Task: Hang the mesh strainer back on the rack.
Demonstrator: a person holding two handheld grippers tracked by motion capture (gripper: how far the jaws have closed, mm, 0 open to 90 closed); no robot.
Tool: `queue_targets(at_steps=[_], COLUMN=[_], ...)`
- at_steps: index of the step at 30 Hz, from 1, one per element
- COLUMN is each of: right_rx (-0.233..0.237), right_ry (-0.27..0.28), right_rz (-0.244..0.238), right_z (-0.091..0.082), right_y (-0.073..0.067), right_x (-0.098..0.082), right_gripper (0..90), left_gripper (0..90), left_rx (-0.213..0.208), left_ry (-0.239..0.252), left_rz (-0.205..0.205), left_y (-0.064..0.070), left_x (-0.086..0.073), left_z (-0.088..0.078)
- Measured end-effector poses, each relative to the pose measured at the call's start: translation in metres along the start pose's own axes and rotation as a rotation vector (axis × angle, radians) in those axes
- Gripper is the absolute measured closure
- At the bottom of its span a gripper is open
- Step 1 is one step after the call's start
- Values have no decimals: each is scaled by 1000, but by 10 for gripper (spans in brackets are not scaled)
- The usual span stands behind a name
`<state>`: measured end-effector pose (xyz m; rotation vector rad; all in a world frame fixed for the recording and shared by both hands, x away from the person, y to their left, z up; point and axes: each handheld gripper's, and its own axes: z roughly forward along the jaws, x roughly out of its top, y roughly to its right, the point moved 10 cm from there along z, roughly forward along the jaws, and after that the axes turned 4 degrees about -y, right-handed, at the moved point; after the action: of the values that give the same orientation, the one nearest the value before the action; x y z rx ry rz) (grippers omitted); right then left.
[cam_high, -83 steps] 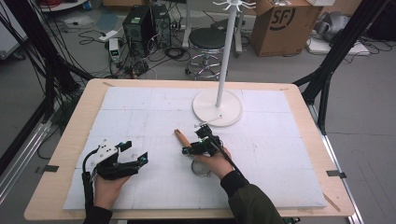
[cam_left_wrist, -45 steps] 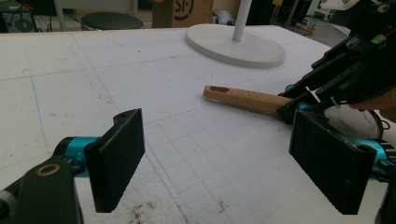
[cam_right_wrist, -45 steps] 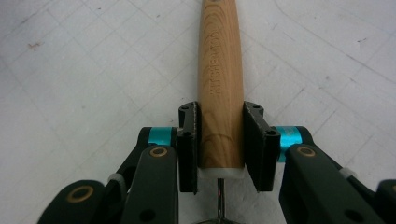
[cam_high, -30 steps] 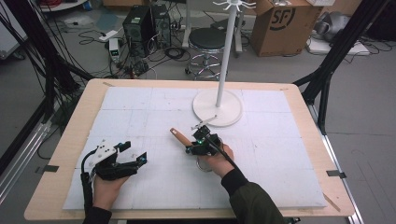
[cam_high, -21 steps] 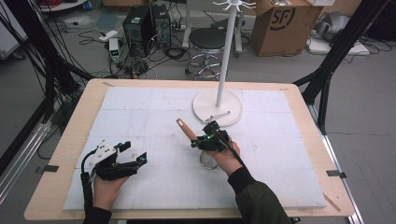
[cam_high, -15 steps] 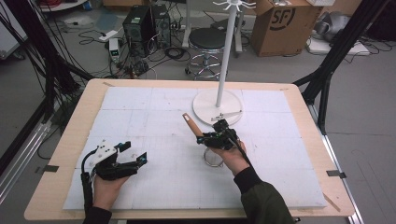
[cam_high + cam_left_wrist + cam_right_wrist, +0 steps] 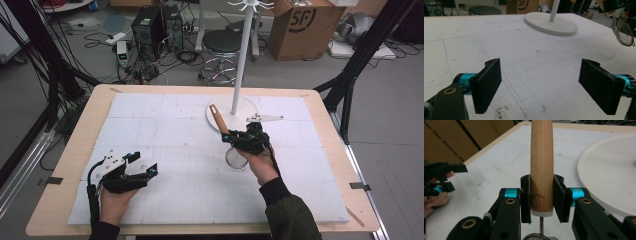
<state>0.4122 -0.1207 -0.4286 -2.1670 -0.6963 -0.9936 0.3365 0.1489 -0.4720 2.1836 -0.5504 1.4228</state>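
the right gripper (image 7: 239, 140) has its fingers pinching the strainer's wooden handle (image 7: 541, 167), the mesh bowl (image 7: 236, 158) hanging above the table (image 7: 165, 125) near the white stand (image 7: 240, 60). better keep the pinch firm and raise it slowly toward the hooks. the left gripper (image 7: 145, 167) rests with fingers spread.

high view: looked down and forward over the whole table (image 7: 65, 150) | left gripper view: sat low, close to the white mat (image 7: 529, 65), faced the round stand base (image 7: 551, 23) | right gripper view: very near a wooden handle (image 7: 541, 170) | all shared that base
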Motion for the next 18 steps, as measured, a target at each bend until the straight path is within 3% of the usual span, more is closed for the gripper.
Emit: queue_targets(at_steps=[4,5,18], right_rx=[18,27,25], right_ry=[53,88,255], right_rz=[53,59,22], right_z=[-12,-18,-51], right_y=[9,11,10], right_x=[7,12,43], right_gripper=[710,709,709], left_gripper=[189,189,189], left_rx=[0,0,1], left_ry=[0,-2,-9], left_rz=[0,1,4], left_y=[0,0,1], left_x=[0,0,-1], left_z=[0,0,1])
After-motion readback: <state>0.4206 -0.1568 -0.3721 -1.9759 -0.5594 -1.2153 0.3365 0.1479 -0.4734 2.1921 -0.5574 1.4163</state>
